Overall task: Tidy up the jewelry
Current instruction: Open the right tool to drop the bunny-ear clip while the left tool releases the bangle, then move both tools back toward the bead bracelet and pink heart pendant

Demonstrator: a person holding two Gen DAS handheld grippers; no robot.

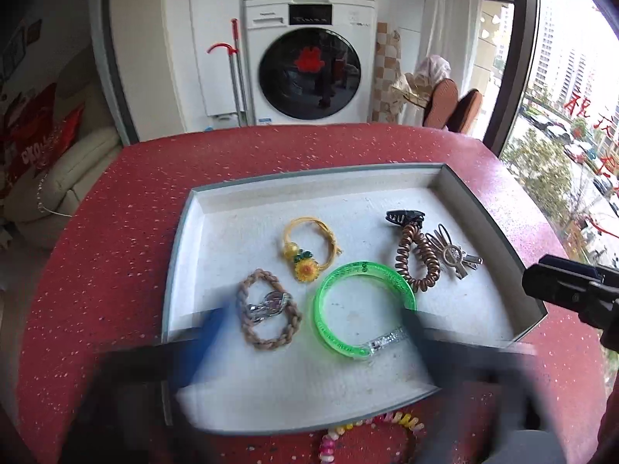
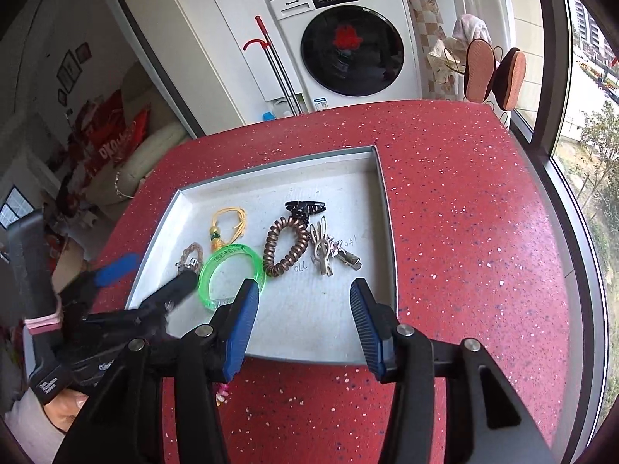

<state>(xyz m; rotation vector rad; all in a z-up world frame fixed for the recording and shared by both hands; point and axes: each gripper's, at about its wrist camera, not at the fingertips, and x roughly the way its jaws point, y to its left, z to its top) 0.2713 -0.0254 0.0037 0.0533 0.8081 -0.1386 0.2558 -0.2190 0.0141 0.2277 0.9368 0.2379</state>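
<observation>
Bright daylight enters from the window (image 1: 561,147) at 3 o'clock; left tongs (image 1: 309,332) motion-blurred; fisheye-bent, dark corners.

Red table (image 1: 116,201) with white speckles, grey-white tray (image 1: 309,189), neon green bangle (image 1: 363,305), yellow cord (image 1: 309,247), coppery coil tie (image 1: 416,259), tan braid (image 1: 267,313).

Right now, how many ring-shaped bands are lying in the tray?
4: braided band near left, yellow cord band behind it, green bangle centre front, copper coil tie right of centre. Another coil lies outside the tray, partly hidden.
</observation>
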